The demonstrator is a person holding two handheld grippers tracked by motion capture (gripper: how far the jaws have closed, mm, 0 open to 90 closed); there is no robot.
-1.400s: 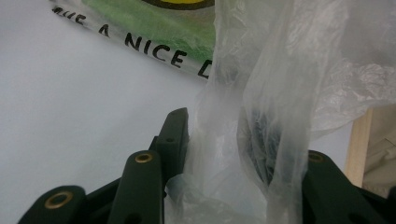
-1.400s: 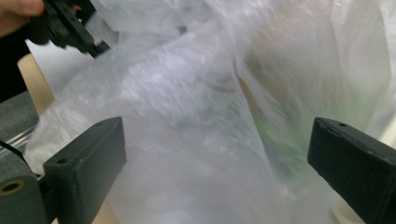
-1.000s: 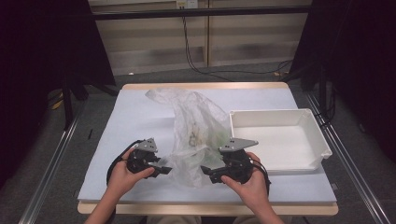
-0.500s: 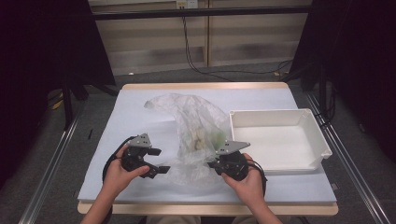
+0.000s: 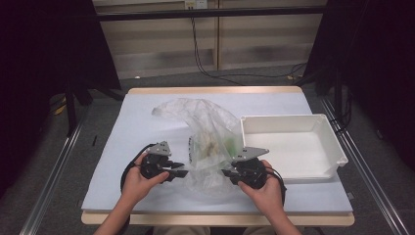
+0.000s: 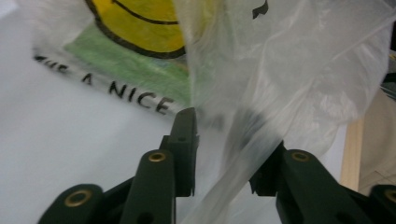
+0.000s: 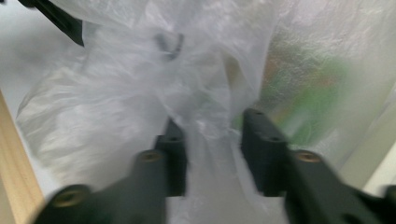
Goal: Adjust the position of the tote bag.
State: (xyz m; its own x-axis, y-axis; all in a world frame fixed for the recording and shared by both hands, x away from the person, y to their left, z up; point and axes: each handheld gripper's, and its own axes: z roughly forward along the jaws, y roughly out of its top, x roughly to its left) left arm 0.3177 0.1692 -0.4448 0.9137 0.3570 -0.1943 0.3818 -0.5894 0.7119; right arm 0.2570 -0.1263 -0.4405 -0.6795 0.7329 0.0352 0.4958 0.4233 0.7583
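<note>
A crumpled clear plastic bag [image 5: 205, 132] with a yellow smiley print [image 6: 140, 23] and green contents lies mid-table. My left gripper [image 5: 180, 172] is at the bag's near left edge. Its jaws have just been closing and still stand apart [image 6: 224, 126], with bag film running loosely between them. My right gripper [image 5: 227, 173] is at the near right edge. Its jaws have just been opening, and they stand apart [image 7: 210, 121] with crinkled film between them. Neither pair of pads presses on the film.
A white empty tray [image 5: 337, 147] stands right of the bag, close to my right hand. The table [image 5: 122, 132] has a white cover and a wooden edge [image 5: 215, 219] nearest the person. Dark floor and rails surround it.
The left gripper's jaws spread wide, then narrowed, and it shifted slightly toward the bag. The right gripper's jaws closed, then parted again. The bag's near edge shifted a little.
</note>
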